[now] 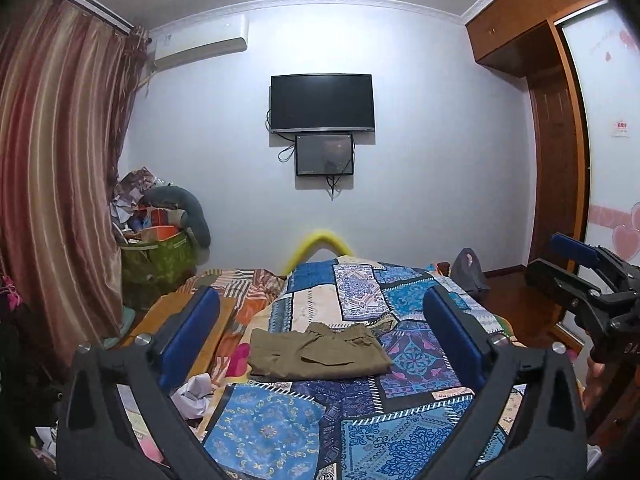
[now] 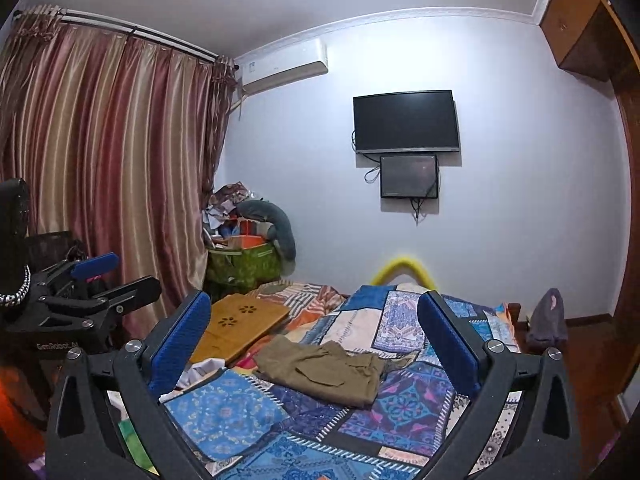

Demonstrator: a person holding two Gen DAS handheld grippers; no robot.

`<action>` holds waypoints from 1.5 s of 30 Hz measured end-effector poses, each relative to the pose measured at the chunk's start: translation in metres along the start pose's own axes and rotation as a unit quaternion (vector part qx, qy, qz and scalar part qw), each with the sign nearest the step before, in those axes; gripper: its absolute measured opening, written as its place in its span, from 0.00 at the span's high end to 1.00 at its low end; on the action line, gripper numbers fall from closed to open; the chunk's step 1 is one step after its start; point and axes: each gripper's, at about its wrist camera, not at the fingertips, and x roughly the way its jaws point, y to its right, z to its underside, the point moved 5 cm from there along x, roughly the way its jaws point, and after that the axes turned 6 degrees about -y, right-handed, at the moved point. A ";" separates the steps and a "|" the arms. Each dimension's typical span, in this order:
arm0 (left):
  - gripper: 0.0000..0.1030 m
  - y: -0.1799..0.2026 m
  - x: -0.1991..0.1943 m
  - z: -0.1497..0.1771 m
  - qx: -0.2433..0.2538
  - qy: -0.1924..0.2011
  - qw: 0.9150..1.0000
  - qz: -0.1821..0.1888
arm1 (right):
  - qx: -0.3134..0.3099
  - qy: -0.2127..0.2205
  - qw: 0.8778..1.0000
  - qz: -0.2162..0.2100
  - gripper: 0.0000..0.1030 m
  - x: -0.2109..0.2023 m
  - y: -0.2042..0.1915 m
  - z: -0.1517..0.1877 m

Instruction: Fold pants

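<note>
Olive-green pants (image 1: 318,352) lie folded in a compact rectangle on the patchwork bedspread (image 1: 280,420), waistband toward the far side. They also show in the right wrist view (image 2: 324,366). My left gripper (image 1: 320,336) is open and empty, held above the bed short of the pants. My right gripper (image 2: 316,340) is open and empty, also held back from the pants. The right gripper shows at the right edge of the left wrist view (image 1: 580,276); the left gripper shows at the left edge of the right wrist view (image 2: 96,280).
A wooden lap tray (image 2: 240,326) lies on the bed left of the pants, with crumpled white cloth (image 2: 196,372) near it. A green bag of clutter (image 2: 244,264) stands by the curtain (image 2: 100,168). A wardrobe (image 1: 560,140) stands to the right. A TV (image 1: 322,102) hangs on the far wall.
</note>
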 end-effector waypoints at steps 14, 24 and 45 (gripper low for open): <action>0.00 -0.003 0.009 0.005 -0.006 -0.014 1.000 0.009 | 0.002 -0.017 1.000 0.003 0.00 0.002 -0.001 0.003; 0.00 -0.005 0.017 0.008 -0.015 -0.028 0.999 0.018 | 0.007 -0.021 1.000 0.001 0.00 0.001 0.001 0.004; 0.00 -0.005 0.025 0.012 -0.014 -0.037 0.999 0.022 | 0.014 -0.030 0.999 0.000 0.00 0.004 0.007 0.008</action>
